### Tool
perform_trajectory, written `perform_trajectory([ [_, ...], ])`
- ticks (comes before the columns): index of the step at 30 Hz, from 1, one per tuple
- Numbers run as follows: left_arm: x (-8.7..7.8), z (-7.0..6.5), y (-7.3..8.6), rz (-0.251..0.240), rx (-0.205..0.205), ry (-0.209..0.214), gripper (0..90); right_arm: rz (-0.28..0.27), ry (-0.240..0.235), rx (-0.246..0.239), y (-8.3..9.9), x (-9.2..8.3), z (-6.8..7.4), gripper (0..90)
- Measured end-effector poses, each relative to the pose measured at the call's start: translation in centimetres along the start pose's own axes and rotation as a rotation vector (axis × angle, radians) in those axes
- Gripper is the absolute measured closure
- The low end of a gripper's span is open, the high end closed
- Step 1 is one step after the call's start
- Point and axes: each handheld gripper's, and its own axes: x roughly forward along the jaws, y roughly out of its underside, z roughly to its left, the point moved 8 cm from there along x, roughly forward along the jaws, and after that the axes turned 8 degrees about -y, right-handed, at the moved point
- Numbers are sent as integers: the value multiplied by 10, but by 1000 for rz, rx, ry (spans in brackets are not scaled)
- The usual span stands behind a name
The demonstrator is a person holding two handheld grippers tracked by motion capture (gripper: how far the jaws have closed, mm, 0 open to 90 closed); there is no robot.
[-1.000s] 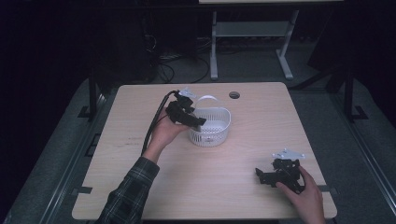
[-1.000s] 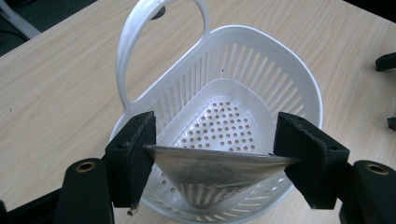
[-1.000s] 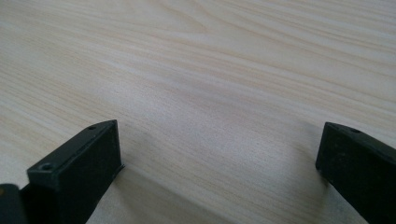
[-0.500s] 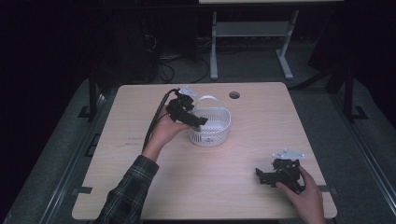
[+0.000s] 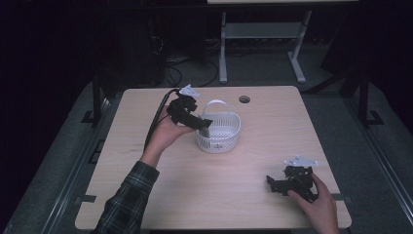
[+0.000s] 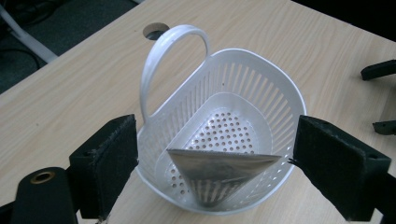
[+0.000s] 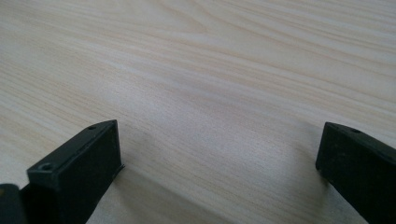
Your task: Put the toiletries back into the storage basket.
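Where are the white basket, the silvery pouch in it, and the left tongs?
white basket [image 6: 175, 44]: left gripper view, on its upright handle.
silvery pouch [image 6: 219, 172]: left gripper view, on its flat face.
left tongs [image 5: 203, 125]: high view, between their tips over the basket's rim.

The right gripper [image 7: 219, 163] has its two black jaws spread wide apart, low over the pale wood-grain counter [image 7: 210, 70], with bare surface between them and a soft shadow beneath each jaw.

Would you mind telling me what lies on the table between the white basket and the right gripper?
Nothing: in the high view, bare wooden table runs from the white basket to the right gripper.
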Motion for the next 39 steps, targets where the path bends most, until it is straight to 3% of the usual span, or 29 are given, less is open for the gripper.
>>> perform_trajectory([
  [15,-24,4,10,4,5,-26,132,0,1,0,0,0,0,0],
  [39,-54,10,76,-3,-36,-75,140,0,0,0,0,0,0,0],
])
